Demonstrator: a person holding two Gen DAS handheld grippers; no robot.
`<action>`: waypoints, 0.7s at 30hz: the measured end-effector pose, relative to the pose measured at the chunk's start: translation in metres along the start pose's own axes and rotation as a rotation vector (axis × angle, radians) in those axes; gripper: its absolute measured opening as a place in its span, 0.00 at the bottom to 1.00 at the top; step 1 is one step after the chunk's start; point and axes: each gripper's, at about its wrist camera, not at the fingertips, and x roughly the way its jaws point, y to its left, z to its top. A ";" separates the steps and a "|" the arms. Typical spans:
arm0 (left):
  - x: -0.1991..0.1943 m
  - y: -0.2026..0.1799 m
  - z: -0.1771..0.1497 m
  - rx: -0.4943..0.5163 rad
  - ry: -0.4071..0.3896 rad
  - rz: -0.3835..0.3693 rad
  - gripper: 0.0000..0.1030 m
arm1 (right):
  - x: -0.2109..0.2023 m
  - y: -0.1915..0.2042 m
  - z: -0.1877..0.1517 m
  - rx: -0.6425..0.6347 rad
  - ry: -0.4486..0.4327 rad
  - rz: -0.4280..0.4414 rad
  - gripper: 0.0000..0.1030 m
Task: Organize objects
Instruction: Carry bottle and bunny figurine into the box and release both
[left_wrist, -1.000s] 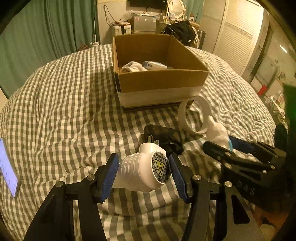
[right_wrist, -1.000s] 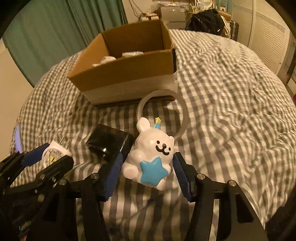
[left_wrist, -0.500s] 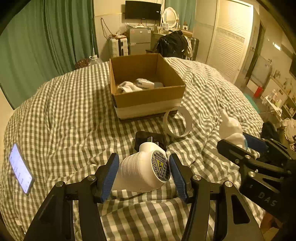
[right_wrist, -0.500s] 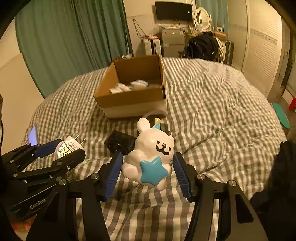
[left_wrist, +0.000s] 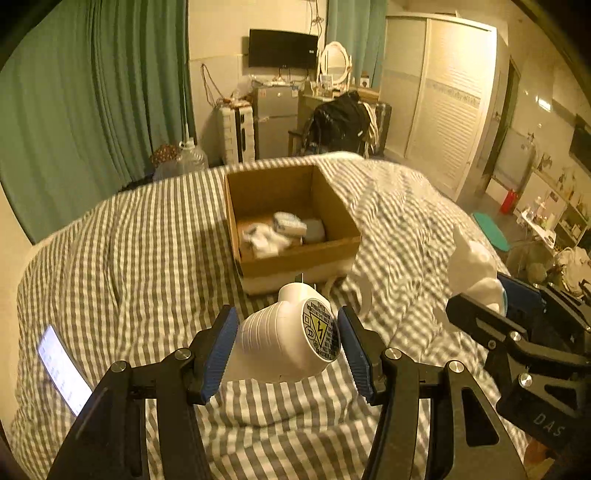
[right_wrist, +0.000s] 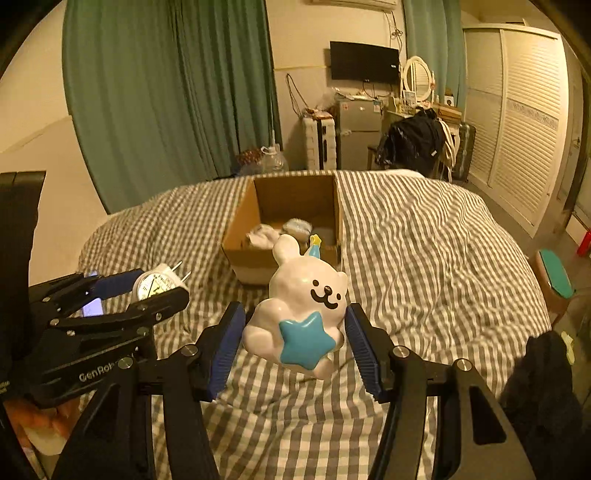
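Bed: L gripper w/ plug, R gripper w/ bunny.

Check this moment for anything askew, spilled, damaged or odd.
Nothing looks damaged or spilled. The left gripper holds the white plug adapter and the right gripper holds the bear figurine, which sits tilted. The cardboard box stands upright on the checked bedspread. A lit phone lies at the bed's edge.

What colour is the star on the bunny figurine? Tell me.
Blue star on the white bunny figurine, clearest in the right wrist view.
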 end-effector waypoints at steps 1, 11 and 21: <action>-0.001 0.000 0.007 0.002 -0.009 -0.002 0.56 | 0.000 0.000 0.005 0.000 -0.004 0.002 0.55; 0.001 0.003 0.067 0.017 -0.082 0.017 0.56 | 0.002 -0.001 0.056 -0.027 -0.054 0.014 0.54; 0.062 0.019 0.123 -0.006 -0.061 -0.003 0.56 | 0.044 -0.012 0.106 -0.033 -0.054 0.027 0.55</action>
